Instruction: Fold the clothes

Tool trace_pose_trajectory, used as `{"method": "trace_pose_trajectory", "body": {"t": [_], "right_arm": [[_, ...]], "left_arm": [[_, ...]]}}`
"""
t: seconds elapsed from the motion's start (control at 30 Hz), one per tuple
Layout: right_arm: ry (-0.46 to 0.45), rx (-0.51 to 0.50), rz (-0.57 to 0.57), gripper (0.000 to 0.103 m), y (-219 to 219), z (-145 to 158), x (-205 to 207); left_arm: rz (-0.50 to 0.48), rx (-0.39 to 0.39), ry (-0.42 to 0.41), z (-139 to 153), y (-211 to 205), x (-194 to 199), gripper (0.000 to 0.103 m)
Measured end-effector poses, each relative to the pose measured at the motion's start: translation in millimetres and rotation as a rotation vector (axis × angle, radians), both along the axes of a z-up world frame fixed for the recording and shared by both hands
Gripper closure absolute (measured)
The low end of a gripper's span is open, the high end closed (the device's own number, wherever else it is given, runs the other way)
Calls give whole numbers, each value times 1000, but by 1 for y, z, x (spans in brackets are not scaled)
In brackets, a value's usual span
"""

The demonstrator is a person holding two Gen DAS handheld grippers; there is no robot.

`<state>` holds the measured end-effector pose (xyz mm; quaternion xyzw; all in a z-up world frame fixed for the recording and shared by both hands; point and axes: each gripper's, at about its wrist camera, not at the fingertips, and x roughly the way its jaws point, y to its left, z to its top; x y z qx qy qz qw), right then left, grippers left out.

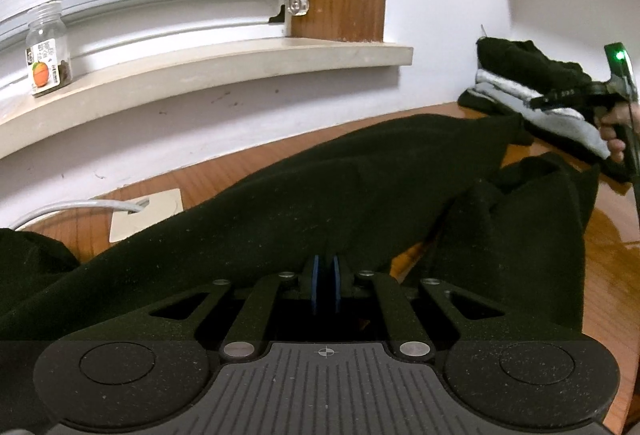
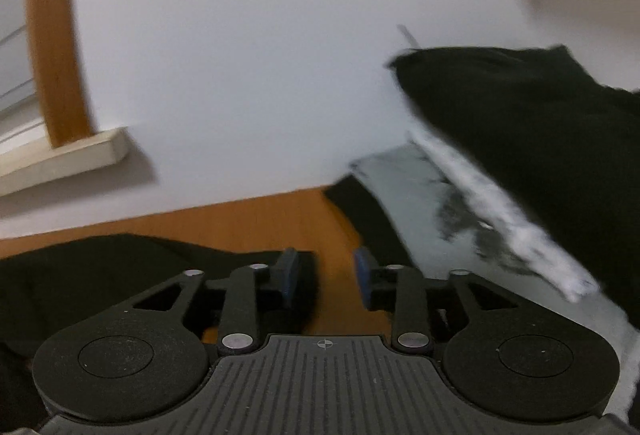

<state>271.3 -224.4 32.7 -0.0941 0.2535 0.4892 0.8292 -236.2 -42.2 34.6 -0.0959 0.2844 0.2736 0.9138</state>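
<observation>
A dark green garment (image 1: 304,187) lies spread in loose folds across the wooden table (image 1: 612,259), reaching from the left edge of the left wrist view to the right side, where one part bunches up. The left hand-held gripper (image 1: 325,277) has its blue pads (image 1: 314,285) pressed together on a fold of this garment, the cloth rising straight out from between them.

On the window sill (image 1: 208,75) at the left stands a small clear jar (image 1: 47,49) with no lid on it; it carries a label with an orange picture and holds a little dark matter at the bottom, too small to identify.

At the far right of the table, against the white wall, sits a pile of clothes (image 1: 532,83), black pieces with a grey-and-white one between them. In the left wrist view the right hand-held gripper (image 2: 326,275) is beside this pile, with a green light on its body and fingers (image 1: 614,133) of a hand wrapped round its handle. In its own blurred view its jaws stand apart with nothing between them, only bare table below, the garment's edge to their left and the pile to their right
</observation>
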Motion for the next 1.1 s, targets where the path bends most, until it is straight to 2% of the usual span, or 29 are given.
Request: {"method": "trace_pose_trajectory", "body": {"t": [0.03, 0.1, 0.2, 0.33, 0.4, 0.47, 0.5, 0.53, 0.6, 0.63, 0.77, 0.87, 0.9, 0.97, 1.03, 1.1], "right_arm": [[28, 4, -5, 54, 1, 3, 2], [85, 3, -7, 52, 13, 7, 5], [148, -69, 12, 45, 39, -3, 8], [217, -190, 31, 44, 75, -23, 13], [230, -202, 48, 45, 88, -24, 15], [237, -201, 68, 58, 100, -23, 17], [232, -205, 78, 75, 108, -22, 17], [214, -207, 87, 83, 115, -21, 16], [154, -152, 109, 94, 126, -11, 13], [119, -95, 109, 95, 130, -2, 11], [-38, 186, 107, 96, 132, 45, -4], [-133, 327, 105, 96, 111, 77, -14], [-145, 339, 102, 95, 103, 81, -14], [-123, 288, 94, 90, 81, 75, -6], [-85, 197, 58, 74, 55, 56, 6], [-38, 92, 11, 72, 34, 34, 18]], "left_arm": [[1, 4, 3, 0, 0, 1, 95], [3, 11, 10, 0, -1, 2, 95], [6, 17, 14, 0, -2, 2, 95], [9, 10, -3, 2, 0, 1, 95], [11, 11, -18, 6, 2, 0, 96], [13, 15, -36, 13, 5, 1, 97], [14, 17, -45, 16, 6, 1, 97], [15, 20, -53, 19, 7, 1, 97], [22, 33, -64, 29, 13, 3, 97], [40, 49, -75, 35, 16, 3, 97], [78, 87, -148, 61, 23, 3, 97], [29, 97, -172, 75, 12, 7, 97], [4, 90, -165, 74, 7, 9, 97], [-56, 69, -130, 64, -5, 13, 97], [-97, 37, -110, 49, -15, 12, 97], [-126, -1, -88, 33, -23, 11, 97]]}}
